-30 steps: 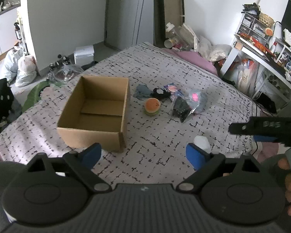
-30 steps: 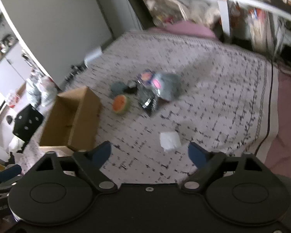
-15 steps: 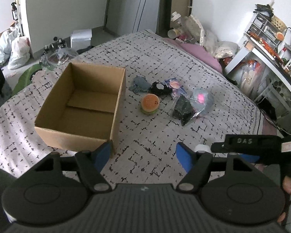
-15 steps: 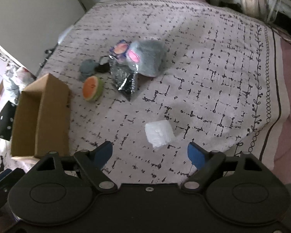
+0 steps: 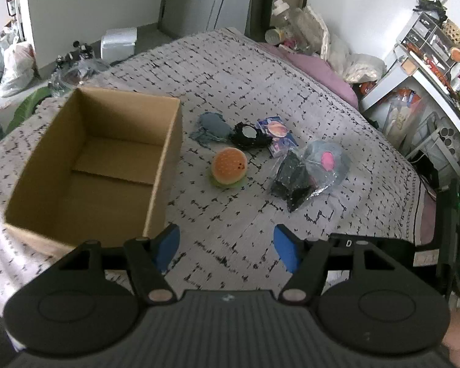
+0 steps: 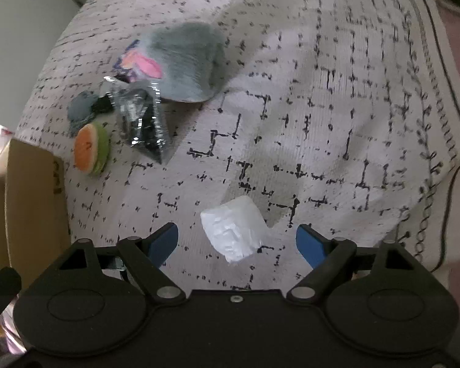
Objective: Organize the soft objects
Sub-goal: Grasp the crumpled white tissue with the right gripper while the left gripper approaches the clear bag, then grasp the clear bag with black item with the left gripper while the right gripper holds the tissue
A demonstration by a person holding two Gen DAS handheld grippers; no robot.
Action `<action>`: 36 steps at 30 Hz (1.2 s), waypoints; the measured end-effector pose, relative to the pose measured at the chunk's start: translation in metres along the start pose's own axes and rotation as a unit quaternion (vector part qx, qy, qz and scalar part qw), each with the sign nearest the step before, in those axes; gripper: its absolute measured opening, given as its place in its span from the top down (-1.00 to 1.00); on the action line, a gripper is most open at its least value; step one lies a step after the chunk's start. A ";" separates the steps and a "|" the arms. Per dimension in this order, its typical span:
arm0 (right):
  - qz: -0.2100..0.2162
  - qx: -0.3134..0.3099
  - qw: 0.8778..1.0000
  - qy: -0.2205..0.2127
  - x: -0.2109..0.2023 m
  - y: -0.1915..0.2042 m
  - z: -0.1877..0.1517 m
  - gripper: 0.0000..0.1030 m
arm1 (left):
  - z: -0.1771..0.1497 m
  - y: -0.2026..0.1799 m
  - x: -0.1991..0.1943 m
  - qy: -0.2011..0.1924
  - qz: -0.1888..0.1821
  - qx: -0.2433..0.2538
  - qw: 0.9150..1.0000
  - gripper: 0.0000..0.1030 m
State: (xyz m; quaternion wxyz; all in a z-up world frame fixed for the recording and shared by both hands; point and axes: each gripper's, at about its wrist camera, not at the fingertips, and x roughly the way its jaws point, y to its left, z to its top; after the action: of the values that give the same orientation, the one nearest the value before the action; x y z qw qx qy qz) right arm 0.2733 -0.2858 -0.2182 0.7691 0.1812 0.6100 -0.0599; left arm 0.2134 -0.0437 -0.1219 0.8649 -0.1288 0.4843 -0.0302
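Observation:
An open, empty cardboard box [image 5: 89, 165] sits on the patterned bedspread [image 5: 260, 76]. To its right lie a burger plush [image 5: 229, 167], a grey soft item [image 5: 213, 125], a black pouch [image 5: 249, 135], a bagged dark item [image 5: 293, 181] and a grey plush with a pink spot [image 5: 328, 161]. My left gripper [image 5: 227, 243] is open and empty, above the bed near the box's front corner. My right gripper [image 6: 237, 242] is open, its fingers on either side of a white crumpled bag [image 6: 233, 228] lying on the bed. The burger plush [image 6: 92, 148] and grey plush [image 6: 187, 64] lie farther off.
A cluttered white shelf unit [image 5: 429, 70] stands to the right of the bed. Bags and bottles [image 5: 294, 30] pile at the bed's far end. White sacks [image 5: 12, 64] sit on the floor at left. The bed's edge [image 6: 454, 141] runs along the right.
Both grippers have moved forward and down toward the bed. The white bag now sits between my right gripper's open fingers. The box and plush items loom closer in the left view.

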 end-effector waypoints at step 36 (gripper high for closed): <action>0.013 0.193 0.975 -0.113 0.008 -0.071 0.030 -0.01 | 0.027 -0.099 0.142 0.043 0.024 0.137 0.989 -0.58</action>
State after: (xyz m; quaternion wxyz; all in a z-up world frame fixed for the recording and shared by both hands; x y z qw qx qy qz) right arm 0.2807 -0.3615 -0.2347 0.7844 0.3265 0.4933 -0.1866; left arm 0.3191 -0.1590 -0.2015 0.8533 0.0038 0.5150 -0.0812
